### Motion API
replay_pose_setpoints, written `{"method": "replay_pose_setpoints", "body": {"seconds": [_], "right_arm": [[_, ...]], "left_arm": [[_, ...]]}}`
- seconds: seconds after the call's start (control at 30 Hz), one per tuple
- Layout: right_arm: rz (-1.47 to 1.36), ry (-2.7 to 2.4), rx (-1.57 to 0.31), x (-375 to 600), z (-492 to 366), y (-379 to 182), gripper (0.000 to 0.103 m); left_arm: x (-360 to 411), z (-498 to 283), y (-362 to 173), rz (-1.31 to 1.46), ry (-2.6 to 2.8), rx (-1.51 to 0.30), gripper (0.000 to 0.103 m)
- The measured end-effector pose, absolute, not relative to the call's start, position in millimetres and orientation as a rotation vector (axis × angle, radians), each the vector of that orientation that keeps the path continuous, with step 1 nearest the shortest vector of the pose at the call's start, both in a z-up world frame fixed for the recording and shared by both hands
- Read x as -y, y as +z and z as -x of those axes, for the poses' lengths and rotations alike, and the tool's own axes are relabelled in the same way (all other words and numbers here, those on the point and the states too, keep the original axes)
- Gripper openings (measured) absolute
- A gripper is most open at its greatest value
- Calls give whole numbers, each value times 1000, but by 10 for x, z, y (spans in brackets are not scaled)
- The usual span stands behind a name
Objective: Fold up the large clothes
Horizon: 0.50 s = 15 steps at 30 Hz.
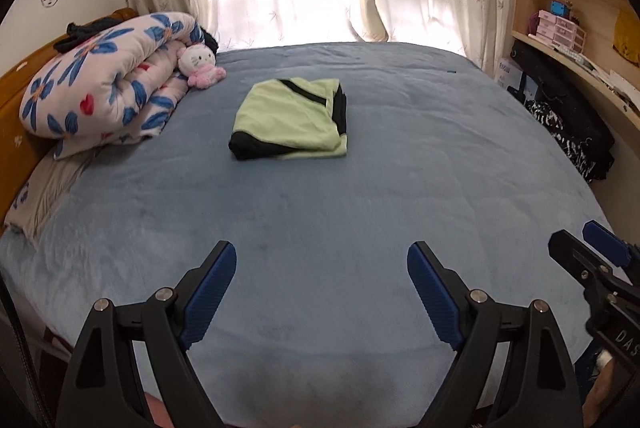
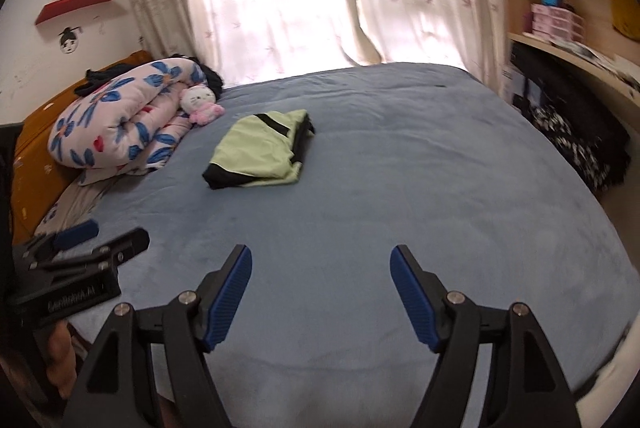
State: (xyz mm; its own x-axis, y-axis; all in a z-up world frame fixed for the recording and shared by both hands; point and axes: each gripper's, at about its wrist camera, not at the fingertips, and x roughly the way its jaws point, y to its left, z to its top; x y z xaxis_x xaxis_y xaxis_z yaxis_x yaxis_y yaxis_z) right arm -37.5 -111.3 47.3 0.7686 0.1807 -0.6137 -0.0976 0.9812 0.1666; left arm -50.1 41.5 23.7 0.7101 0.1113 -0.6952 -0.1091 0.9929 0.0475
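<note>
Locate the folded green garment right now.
In both wrist views the folded green garment lies mid-bed on the blue blanket, just right of the plush toy and floral quilt.

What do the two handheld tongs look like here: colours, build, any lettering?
Both the left tongs and the right tongs are matte black V-shaped frames with silver pivot screws. Ribbed blue pads line the inner faces of the fingers. White lettering runs along each body, only partly legible. A bare hand shows; no sleeve is visible.
</note>
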Motion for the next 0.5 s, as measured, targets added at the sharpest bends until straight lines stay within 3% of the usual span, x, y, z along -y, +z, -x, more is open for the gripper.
{"method": "replay_pose_setpoints", "body": {"seconds": [0.1,0.5], "right_arm": [[-141,143,-674,1101,433,328,80],[-118,105,-687,1112,425,140,81]], "left_arm": [[-294,562,77,8,118,-783,88],[-196,572,-182,24,89,-833,89]]}}
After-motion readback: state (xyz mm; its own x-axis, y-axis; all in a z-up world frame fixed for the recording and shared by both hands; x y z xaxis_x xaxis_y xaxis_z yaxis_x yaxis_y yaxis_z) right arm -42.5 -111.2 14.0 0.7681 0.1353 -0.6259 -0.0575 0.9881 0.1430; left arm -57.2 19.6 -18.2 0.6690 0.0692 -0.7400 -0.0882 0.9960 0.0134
